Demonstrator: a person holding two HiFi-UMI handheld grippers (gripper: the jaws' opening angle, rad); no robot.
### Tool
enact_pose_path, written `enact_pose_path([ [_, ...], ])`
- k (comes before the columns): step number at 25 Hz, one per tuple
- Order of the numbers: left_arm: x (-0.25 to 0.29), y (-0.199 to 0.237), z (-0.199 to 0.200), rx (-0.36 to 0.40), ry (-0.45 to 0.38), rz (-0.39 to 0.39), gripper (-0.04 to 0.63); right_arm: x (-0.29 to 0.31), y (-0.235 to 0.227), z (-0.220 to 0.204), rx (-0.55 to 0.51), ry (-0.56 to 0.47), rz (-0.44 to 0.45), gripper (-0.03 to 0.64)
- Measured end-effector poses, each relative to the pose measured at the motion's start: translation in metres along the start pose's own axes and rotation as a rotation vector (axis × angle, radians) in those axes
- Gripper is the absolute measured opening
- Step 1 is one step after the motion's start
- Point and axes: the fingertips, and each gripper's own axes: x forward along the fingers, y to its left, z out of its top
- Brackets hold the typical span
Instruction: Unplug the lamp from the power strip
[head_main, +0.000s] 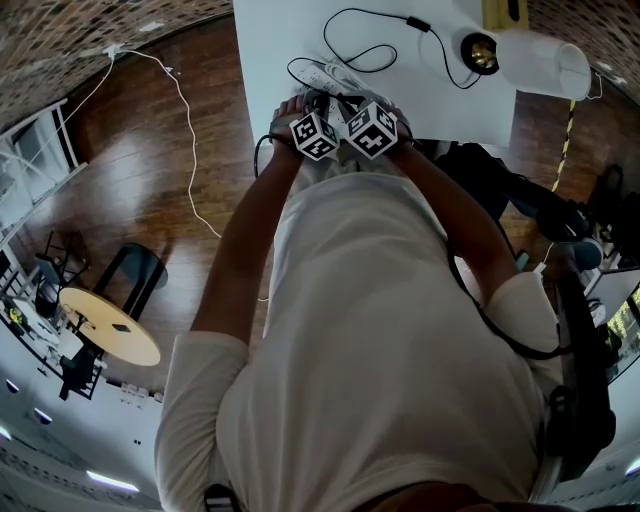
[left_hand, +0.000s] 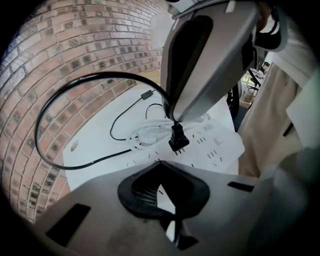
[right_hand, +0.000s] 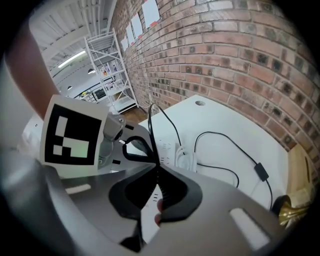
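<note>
We stand at the near edge of the white worktop (head_main: 270, 40). Both our grippers are close together over the power strip (left_hand: 215, 145).

The fingers of our right gripper (right_hand: 155, 167) are squeezed tight on the black plug (left_hand: 176, 136). The plug is out of the power strip. It hangs in the air just above it, and we can see its bare metal pins pointing down at the holes.

The black cord (left_hand: 107, 74) goes up from the plug in a big loop. Then it comes down onto the worktop and runs to the lamp (head_main: 540, 58) on the far right side.

Our left gripper (left_hand: 160, 165) is just beside the right one, at the near end of the power strip. Its finger tips are pressed together with nothing held between them. Through the little gap behind the tips we see the white power strip below. We cannot tell if the tips touch it.

A white cable (left_hand: 145, 135) lies coiled on the far end of the power strip.
</note>
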Motion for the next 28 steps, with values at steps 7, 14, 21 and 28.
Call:
enact_pose_path([
  [7, -0.003, 0.0, 0.003, -0.01, -0.004, 0.0, -0.009, -0.004, 0.002, -0.001, 0.012, 0.001, 0.003, 0.012],
  [14, 0.0, 0.004, 0.0, -0.079, 0.009, 0.008, -0.009, -0.009, -0.002, -0.009, 0.066, -0.018, 0.002, 0.012],
  [21, -0.002, 0.002, 0.001, -0.081, 0.008, -0.007, -0.009, -0.016, -0.005, -0.005, 0.074, -0.026, -0.005, 0.012],
  [28, -0.007, 0.008, 0.007, -0.164, 0.004, -0.044, 0.003, -0.025, -0.01, 0.001, 0.093, -0.053, -0.02, 0.012],
])
